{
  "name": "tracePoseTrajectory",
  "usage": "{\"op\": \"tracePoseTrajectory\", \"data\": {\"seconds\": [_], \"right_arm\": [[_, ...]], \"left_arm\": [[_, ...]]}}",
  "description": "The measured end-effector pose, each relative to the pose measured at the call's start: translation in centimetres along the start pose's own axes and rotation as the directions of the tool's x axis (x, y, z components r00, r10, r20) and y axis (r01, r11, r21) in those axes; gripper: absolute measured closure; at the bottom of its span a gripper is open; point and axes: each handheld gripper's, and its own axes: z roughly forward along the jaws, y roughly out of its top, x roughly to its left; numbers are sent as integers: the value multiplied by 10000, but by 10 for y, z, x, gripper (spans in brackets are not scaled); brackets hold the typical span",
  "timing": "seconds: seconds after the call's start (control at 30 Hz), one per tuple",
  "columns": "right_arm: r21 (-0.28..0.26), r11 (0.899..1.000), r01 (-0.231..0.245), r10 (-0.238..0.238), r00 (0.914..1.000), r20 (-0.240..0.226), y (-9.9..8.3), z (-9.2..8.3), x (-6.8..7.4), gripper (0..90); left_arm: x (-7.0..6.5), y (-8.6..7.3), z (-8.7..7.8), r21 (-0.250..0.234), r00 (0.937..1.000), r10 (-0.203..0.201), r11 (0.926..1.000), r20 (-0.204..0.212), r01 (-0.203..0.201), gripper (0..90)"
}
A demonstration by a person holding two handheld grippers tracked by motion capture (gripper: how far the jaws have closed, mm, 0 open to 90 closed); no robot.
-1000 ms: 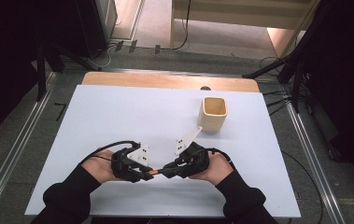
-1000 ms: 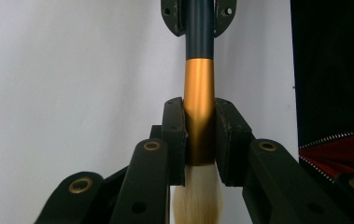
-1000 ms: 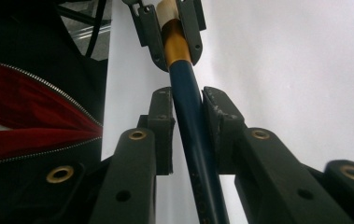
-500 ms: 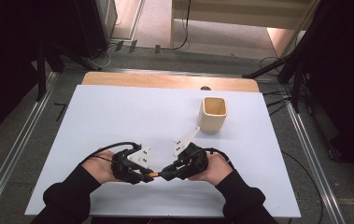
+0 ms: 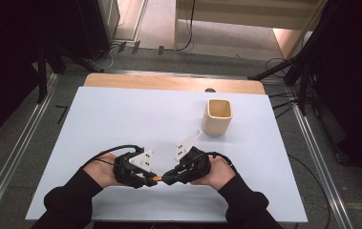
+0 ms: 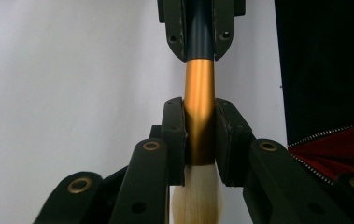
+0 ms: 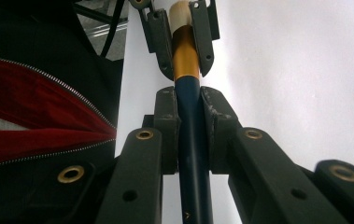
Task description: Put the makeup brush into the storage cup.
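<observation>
**Both tongs clamped on one brush, near edge of the surface**

The white surface spreads across the high view, with a strip of bare wood along its far edge. A square wooden cup stands upright on it toward the far right, its mouth open; it serves as the landmark here.

Well apart from the cup, toward the near edge and to its left, the person's two hands meet. The left hand and the right hand come out of dark sleeves, each wrapped around its tool, with a black cable looping behind each.

The left tongs point toward the right tongs, tips nearly touching, and a short stretch of orange-gold shows between them. A grey three-cornered plate sits on top of each; the right one points up toward the cup.

A makeup brush is held between the two. In the left gripper view the left tongs are clamped on the brush's gold ferrule, with pale bristles spilling out below the pads and the dark blue handle running on into the other tongs above. In the right gripper view the right tongs are closed on the dark blue handle, and farther along the gold ferrule sits in the left tongs. The brush lies roughly level, just above the surface, nearer and left of the cup.
</observation>
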Motion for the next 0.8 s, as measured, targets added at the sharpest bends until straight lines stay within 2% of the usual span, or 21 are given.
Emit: {"op": "tracePoseTrajectory", "data": {"seconds": [0.13, 0.3, 0.33, 0.37, 0.43, 0.53, 0.6, 0.7, 0.73, 0.77, 0.8], "right_arm": [[3, 10000, -59, 59, 10000, -28, 0, -1, 1, 796], [9, 10000, -62, 62, 9999, 153, -1, -2, 1, 796], [-66, 10000, -74, 75, 9997, 228, -1, -4, 1, 795], [-146, 9999, -27, 31, 9997, 246, -2, -5, 0, 796], [-243, 9996, -115, 122, 9996, 272, -4, -9, -1, 795], [-567, 9981, -226, 251, 9987, 444, -9, -16, -1, 795], [-850, 9959, -293, 338, 9981, 512, -14, -21, -2, 795], [-1140, 9925, -452, 536, 9960, 720, -20, -28, -2, 795], [-1310, 9905, -416, 525, 9954, 807, -21, -30, -2, 795], [-1310, 9905, -416, 525, 9954, 807, -21, -30, -2, 795], [-1538, 9869, -487, 615, 9949, 799, -24, -33, -2, 795]], "left_arm": [[1, 0, -1, -42, 10000, -71, 10000, 59, 71, 753], [2, 1, -2, -275, 9996, -245, 9993, 132, 249, 576], [4, -1, -4, -521, 9995, -308, 9982, -17, 307, 543], [4, -1, -4, -521, 9995, -308, 9982, -17, 307, 518], [9, -5, -9, -1098, 9981, -591, 9923, -149, 572, 492], [14, -11, -17, -1589, 9952, -958, 9831, -210, 913, 456], [16, -15, -20, -2106, 9921, -1235, 9706, -200, 1166, 431], [18, -21, -24, -2578, 9888, -1491, 9558, -107, 1413, 411], [18, -22, -24, -2667, 9879, -1544, 9527, -112, 1459, 407], [18, -22, -24, -2667, 9879, -1544, 9527, -112, 1459, 404], [18, -23, -25, -2781, 9871, -1596, 9487, -112, 1503, 398]]}}
